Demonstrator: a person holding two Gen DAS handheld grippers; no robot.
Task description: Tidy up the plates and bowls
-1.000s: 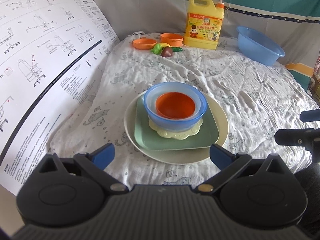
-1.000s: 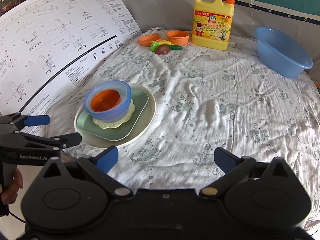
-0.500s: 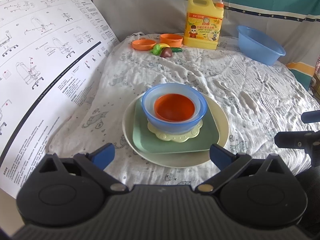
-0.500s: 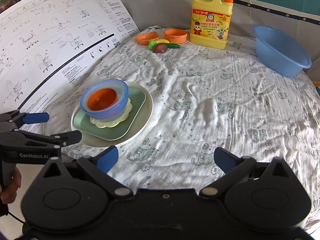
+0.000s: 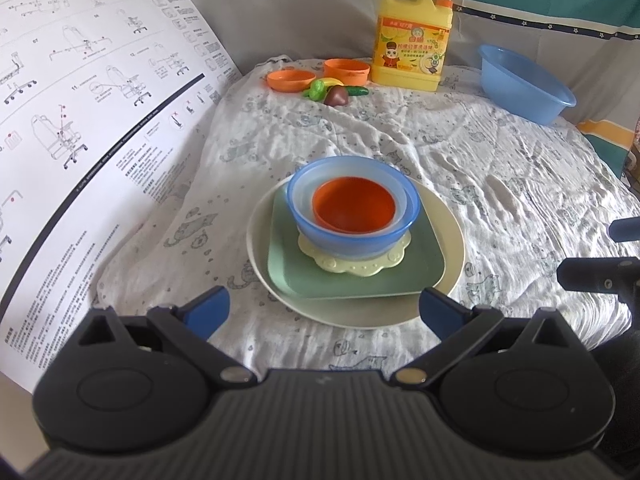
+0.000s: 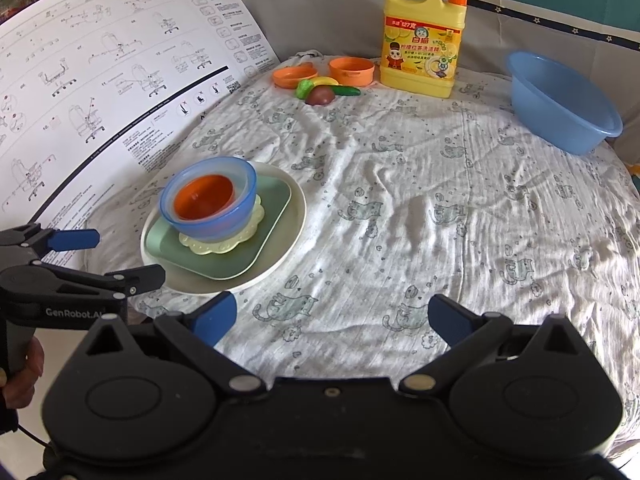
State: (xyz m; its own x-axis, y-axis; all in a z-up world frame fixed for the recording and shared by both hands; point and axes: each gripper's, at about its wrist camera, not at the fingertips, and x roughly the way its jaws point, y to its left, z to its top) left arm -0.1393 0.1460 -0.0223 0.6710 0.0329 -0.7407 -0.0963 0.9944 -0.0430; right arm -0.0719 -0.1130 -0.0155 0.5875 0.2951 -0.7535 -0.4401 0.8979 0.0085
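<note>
A stack sits on the patterned cloth: a cream round plate [image 5: 448,240], a green square plate [image 5: 420,268], a yellow scalloped saucer [image 5: 360,266], a blue bowl [image 5: 344,236] and an orange bowl [image 5: 352,204] nested inside it. In the right wrist view the same stack shows at the left, with the blue bowl [image 6: 216,220] on the cream plate [image 6: 288,240]. My left gripper [image 5: 323,309] is open just in front of the stack, touching nothing. My right gripper [image 6: 332,317] is open over bare cloth, to the right of the stack. The left gripper [image 6: 128,256] appears there too, held by a hand.
A large printed instruction sheet [image 5: 80,120] stands along the left. At the back are two small orange dishes [image 5: 346,72], toy vegetables [image 5: 334,94] and a yellow detergent jug [image 5: 412,40]. A blue basin [image 6: 560,104] sits at the back right.
Almost nothing. Both views drift only slightly; the stack stays put and both grippers stay open.
</note>
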